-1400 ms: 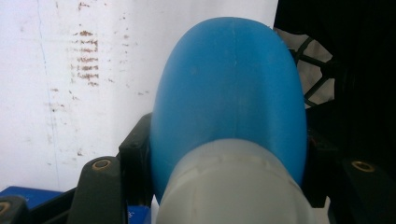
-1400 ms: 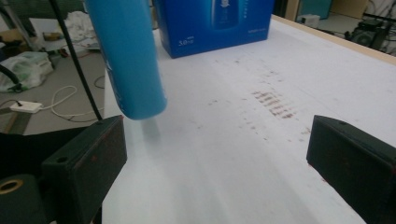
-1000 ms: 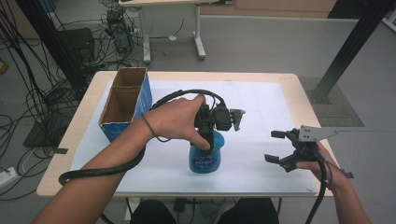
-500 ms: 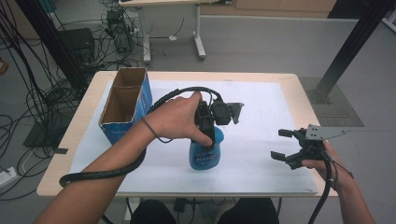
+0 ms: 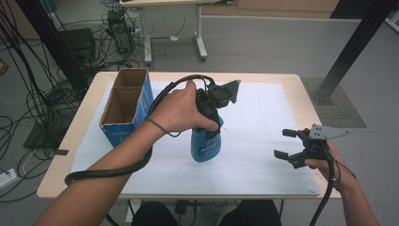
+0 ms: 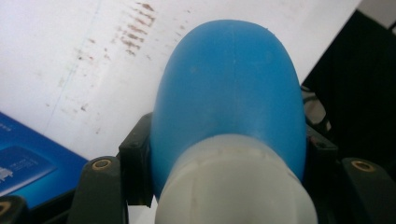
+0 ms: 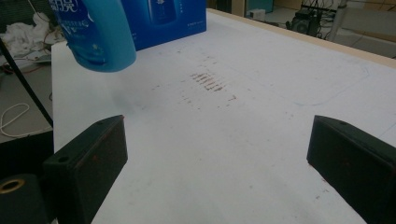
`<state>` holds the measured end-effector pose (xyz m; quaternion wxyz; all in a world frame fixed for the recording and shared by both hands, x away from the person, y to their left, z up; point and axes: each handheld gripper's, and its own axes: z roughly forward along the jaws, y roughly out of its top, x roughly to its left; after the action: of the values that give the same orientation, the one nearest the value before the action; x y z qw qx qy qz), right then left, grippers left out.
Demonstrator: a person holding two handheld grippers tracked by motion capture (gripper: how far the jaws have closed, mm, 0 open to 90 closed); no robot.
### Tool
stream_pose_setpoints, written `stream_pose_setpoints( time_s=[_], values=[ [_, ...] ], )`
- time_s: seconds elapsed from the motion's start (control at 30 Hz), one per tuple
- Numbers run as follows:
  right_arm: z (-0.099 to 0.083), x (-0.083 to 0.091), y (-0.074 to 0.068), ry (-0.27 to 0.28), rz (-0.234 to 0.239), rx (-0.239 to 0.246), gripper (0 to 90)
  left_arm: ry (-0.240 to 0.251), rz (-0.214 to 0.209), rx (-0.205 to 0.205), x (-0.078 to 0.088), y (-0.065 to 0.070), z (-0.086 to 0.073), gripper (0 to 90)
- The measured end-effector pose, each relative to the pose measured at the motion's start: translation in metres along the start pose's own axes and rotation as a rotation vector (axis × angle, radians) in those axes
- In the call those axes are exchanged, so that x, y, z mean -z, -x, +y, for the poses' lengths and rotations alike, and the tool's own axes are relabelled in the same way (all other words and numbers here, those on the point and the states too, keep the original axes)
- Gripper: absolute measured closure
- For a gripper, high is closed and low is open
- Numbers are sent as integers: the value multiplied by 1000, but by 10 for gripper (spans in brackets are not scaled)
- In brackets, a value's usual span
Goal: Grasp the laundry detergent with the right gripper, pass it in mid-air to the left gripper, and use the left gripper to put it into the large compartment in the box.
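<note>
Surroundings: grey floor with cable tangles and another desk at the far side; a tabletop point(image 5: 282, 89) under a white sheet carries the work.
Change: compared with a second ago, the blue bottle point(image 5: 205, 145) has come up slightly and the left hand has shifted a little toward the far right; its base now looks clear of the sheet in the right gripper view.
Meaning: judged from this, the lift is under way, and a carry toward the open blue box point(image 5: 126, 106) at the far left seems plausible.
Left tool point(image 5: 212, 123): clamped on the bottle's neck, just under the white cap point(image 6: 236, 186).
Right tool point(image 5: 292, 143): jaws wide apart, nothing between them, hovering near the tabletop's near right edge.
Bottle place: mid-tabletop, right of the box, hanging from the left tool.
Bottle axis: long axis roughly upright, cap up, base down, leaning slightly.
</note>
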<state>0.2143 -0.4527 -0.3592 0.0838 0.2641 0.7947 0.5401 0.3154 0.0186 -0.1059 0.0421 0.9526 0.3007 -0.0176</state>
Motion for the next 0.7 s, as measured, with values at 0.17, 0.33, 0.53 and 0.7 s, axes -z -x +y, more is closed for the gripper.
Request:
stream_pose_setpoints(
  time_s=[0.17, 0.33, 0.53, 0.7],
  values=[
    [-1, -1, 1, 1, -3, -7, 48, 12, 16, 74, 12, -5, -1, 378],
    [-3, -4, 1, 1, -5, -17, 46, 18, 30, 129, 27, -10, -2, 378],
    [-4, -6, 1, -4, -5, -24, 45, 37, 42, 170, 46, -12, -4, 378],
    [-3, -6, 0, -10, -9, -26, 44, 42, 61, 203, 58, -13, -3, 378]
  ],
)
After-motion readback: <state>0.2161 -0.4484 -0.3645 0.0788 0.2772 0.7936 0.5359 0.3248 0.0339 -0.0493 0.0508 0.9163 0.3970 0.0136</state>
